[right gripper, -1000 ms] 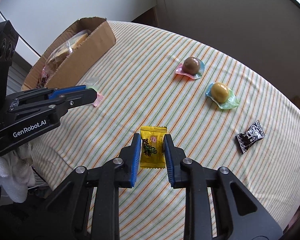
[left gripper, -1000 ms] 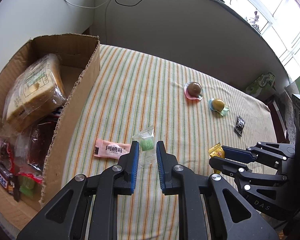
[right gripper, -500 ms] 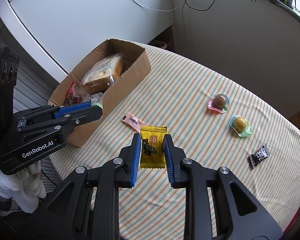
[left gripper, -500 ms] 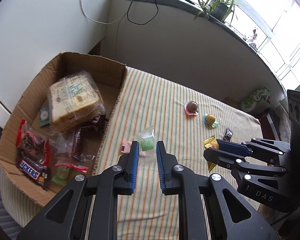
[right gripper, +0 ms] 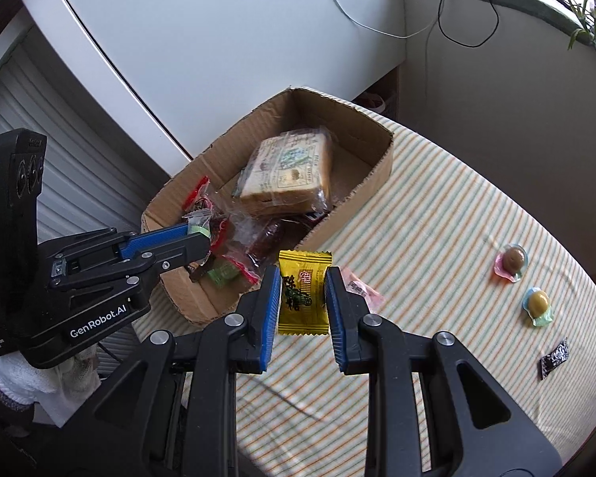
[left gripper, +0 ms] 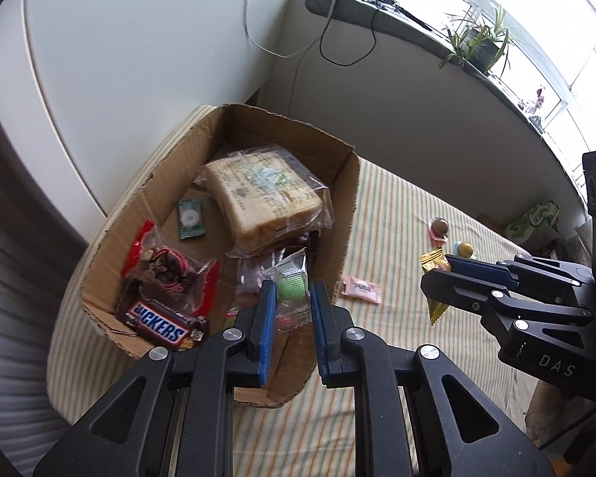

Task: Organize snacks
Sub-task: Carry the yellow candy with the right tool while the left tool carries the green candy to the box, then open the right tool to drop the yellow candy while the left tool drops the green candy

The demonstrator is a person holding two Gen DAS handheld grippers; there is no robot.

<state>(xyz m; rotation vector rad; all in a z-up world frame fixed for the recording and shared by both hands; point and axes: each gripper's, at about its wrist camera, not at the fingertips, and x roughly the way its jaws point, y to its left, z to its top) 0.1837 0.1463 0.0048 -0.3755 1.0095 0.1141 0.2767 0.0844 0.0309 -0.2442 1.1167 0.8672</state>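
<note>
My left gripper point(left gripper: 292, 302) is shut on a clear packet with a green sweet point(left gripper: 291, 288) and hangs above the near right part of the open cardboard box point(left gripper: 349, 214). In the right wrist view that gripper point(right gripper: 196, 234) reaches over the box point(right gripper: 381, 171). My right gripper point(right gripper: 301, 298) is shut on a yellow candy packet point(right gripper: 302, 290), held in the air just right of the box; it shows at the right of the left wrist view point(left gripper: 437, 274). The box holds wrapped bread point(left gripper: 262, 198), a Snickers bar point(left gripper: 161, 328) and other packets.
On the striped tablecloth point(right gripper: 437, 218) lie a pink candy point(left gripper: 360, 288), a pink jelly cup point(right gripper: 511, 261), a blue jelly cup point(right gripper: 537, 305) and a black packet point(right gripper: 554, 357). A white wall and cables stand behind the box. Plants sit on the window sill point(left gripper: 476, 45).
Both grippers rose and swung left toward the box with their packets. The left one now hangs over the box's inside; the table's candies have dropped away to the right.
</note>
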